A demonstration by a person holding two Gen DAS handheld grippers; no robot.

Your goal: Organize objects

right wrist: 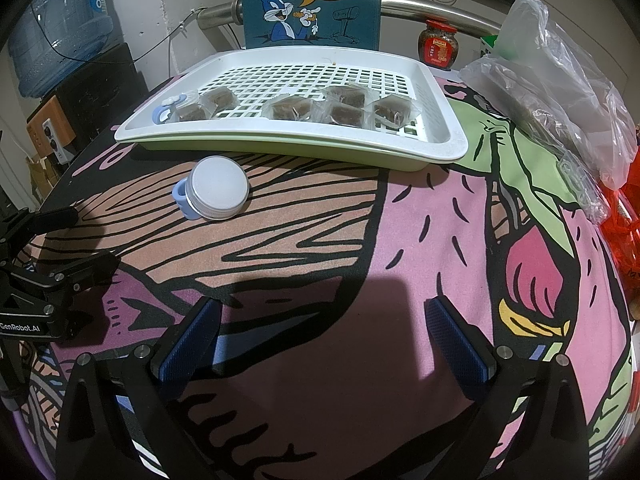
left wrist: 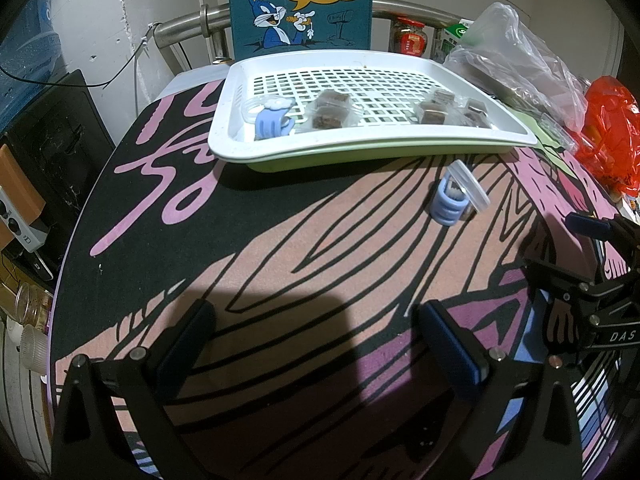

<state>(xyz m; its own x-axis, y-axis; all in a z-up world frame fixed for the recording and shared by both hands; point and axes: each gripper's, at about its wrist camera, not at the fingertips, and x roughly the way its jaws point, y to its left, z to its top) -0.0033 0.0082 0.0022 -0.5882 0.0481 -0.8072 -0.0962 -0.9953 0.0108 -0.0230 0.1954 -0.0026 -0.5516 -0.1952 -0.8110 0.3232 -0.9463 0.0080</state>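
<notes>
Both my grippers hang over the printed cartoon mat (right wrist: 420, 216), fingers spread wide and gripping nothing: my left gripper (left wrist: 316, 344) and my right gripper (right wrist: 324, 340) each frame only bare mat between their blue pads. Ahead of my left fingers and slightly to their right, a pale blue clip (left wrist: 450, 204) lies on the mat touching a round white lid (left wrist: 470, 188); from my right gripper the same pair sits ahead and to the left, with the lid (right wrist: 218, 192) facing up. Beyond them a white slotted tray (right wrist: 448, 136) rests on a green one, holding several clear-wrapped brown cubes (right wrist: 346, 114) and, at its left end, a second blue clip (left wrist: 272, 124) beside what may be a small clear dish, though it is hard to tell. Behind the tray stands a teal box (right wrist: 312, 4) reading "WHAT'S UP DOC?". Off to the right lies a crumpled clear plastic bag (right wrist: 560, 80). My left gripper's body reads "GenRobot.AI" in the right view.
</notes>
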